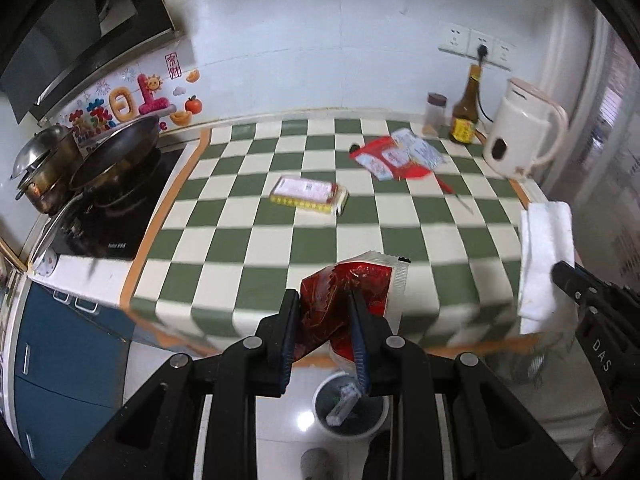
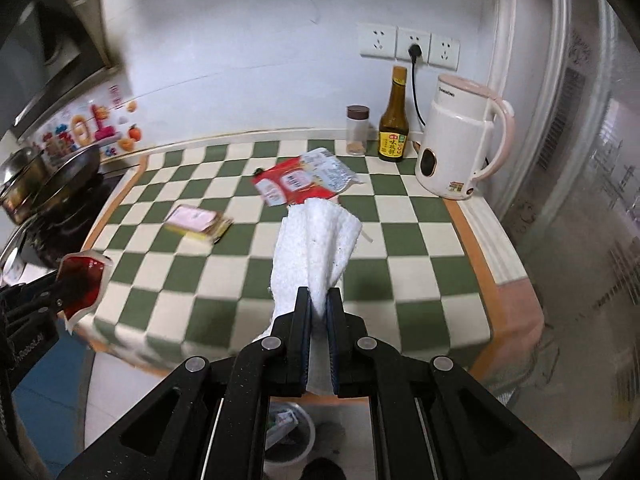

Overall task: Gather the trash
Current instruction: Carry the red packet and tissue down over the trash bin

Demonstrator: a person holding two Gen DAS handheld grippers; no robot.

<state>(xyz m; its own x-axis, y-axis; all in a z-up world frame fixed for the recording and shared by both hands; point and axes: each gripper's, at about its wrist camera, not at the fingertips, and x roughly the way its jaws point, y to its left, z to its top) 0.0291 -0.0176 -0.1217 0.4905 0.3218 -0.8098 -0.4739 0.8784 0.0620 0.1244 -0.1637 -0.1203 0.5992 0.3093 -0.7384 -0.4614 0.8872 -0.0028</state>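
far off to the left of the left hand-held gripper sit a wok and a lidded pot on the stove, cookware rather than rubbish, so they look like things to leave alone. the left hand-held gripper itself is clenched on a crumpled red wrapper, pinched between its pads and held out past the front edge of the counter. directly below it on the floor stands a bin with some scrap already inside, so the wrapper seems to be carried there for dropping.

ahead of it on the checkered counter lies a flat yellow-edged packet, and further ahead to its right a red and white pouch, both apparently trash left to collect.

the right hand-held gripper is clamped on a white paper towel, which stands up limp from the pads; the bin also shows beneath it. beyond it and to its right, against the wall, stand a small jar, a brown sauce bottle and a plugged-in white kettle, which probably stay.
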